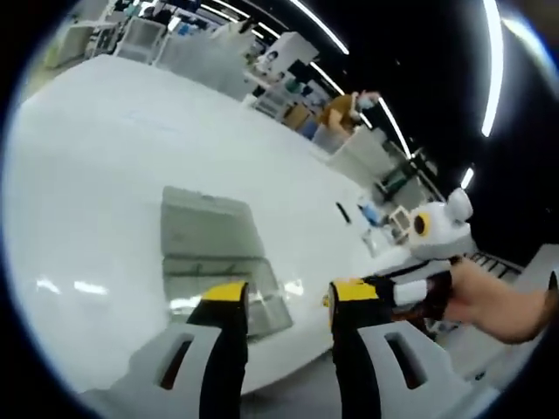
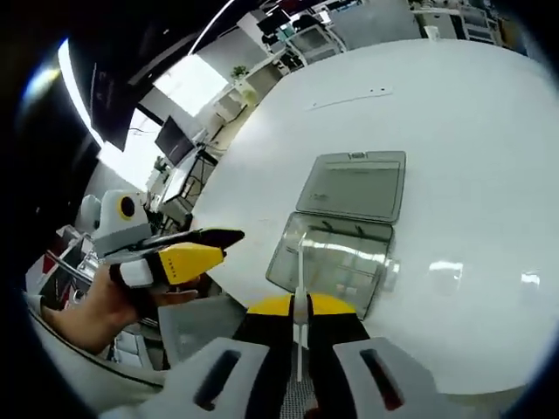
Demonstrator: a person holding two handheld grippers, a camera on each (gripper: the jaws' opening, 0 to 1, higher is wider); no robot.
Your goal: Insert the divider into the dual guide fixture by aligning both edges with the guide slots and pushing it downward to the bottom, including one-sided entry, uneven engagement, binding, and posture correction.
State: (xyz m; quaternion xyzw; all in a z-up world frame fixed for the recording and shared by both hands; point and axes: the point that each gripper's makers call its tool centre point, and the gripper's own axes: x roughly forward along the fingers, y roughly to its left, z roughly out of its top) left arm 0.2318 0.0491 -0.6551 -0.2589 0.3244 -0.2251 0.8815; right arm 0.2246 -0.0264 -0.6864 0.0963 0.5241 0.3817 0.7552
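Your divider [image 2: 300,288] is a thin pale sheet, seen edge-on in the right gripper view, standing above the near edge of the clear box [image 2: 336,262]. Your right gripper [image 2: 298,307] has its fingers pressed together on the sheet's lower edge. The box lies open on the white bench [image 2: 472,131], its grey lid [image 2: 354,185] folded flat beyond it (whether the sheet touches the box, you cannot tell). Your left gripper [image 1: 288,297] has its fingers spread, with nothing between them, just short of the box [image 1: 223,292]. It hangs off the bench edge, in your hand [image 2: 92,314]. Your right hand [image 1: 493,301] shows too.
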